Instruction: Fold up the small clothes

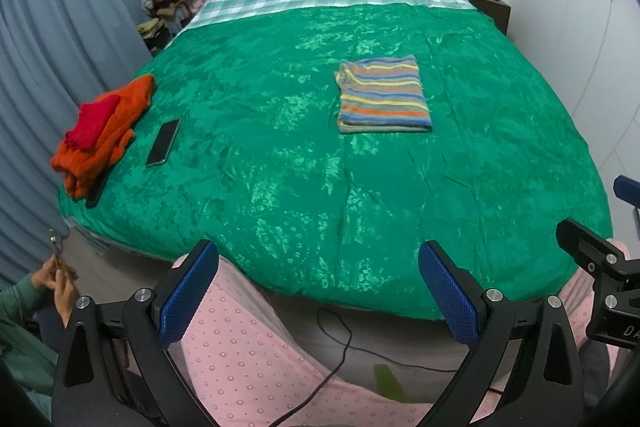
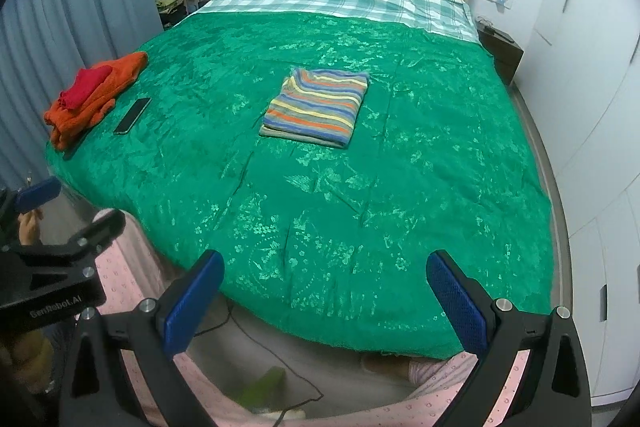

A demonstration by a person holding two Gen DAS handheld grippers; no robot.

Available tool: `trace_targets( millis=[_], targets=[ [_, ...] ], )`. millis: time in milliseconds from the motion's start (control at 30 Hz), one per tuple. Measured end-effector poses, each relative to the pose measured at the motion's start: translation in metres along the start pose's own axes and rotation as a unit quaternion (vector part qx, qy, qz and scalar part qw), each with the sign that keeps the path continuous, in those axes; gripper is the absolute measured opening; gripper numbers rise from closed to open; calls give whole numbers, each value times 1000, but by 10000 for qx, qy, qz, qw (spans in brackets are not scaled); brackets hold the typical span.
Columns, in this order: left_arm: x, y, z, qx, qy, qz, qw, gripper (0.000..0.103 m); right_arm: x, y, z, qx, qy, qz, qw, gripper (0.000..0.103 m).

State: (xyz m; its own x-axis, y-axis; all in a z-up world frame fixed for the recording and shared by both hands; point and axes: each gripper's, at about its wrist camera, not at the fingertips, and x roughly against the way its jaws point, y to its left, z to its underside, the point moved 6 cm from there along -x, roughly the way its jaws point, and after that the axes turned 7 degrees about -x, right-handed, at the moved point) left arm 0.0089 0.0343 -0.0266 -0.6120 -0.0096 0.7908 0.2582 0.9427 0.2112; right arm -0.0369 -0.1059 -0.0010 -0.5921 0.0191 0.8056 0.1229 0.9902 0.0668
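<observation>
A: Status on my tongs?

B: Near first: left gripper (image 1: pixel 318 261) fingers spread wide, nothing between them. Right gripper (image 2: pixel 325 269) same, both short of the bed edge over pink dotted trousers (image 1: pixel 240 347).

A: Garment?

B: Striped folded garment (image 1: pixel 383 95) lies flat mid green bedspread (image 1: pixel 280 187), 12 o'clock from left, 11 from right. Phone (image 1: pixel 163 142) and orange-red pile (image 1: pixel 102 131) at 10.

A: View differences?

B: Only left view clearly shows another person's hand (image 1: pixel 56 281) at 8. Only right shows white cabinets (image 2: pixel 592 147) at 2.
</observation>
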Motion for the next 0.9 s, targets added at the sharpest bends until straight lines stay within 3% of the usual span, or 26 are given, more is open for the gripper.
trace_targets(
  millis=[533,900],
  targets=[
    [-1,0,-6,29,-64,262,9996,103,3,-2,-8,-48,-118,-130,9998,102],
    [-1,11,-28,104,-310,-15,9995,103,3,3,-35,-77,-419,-61,9991,102]
  ],
)
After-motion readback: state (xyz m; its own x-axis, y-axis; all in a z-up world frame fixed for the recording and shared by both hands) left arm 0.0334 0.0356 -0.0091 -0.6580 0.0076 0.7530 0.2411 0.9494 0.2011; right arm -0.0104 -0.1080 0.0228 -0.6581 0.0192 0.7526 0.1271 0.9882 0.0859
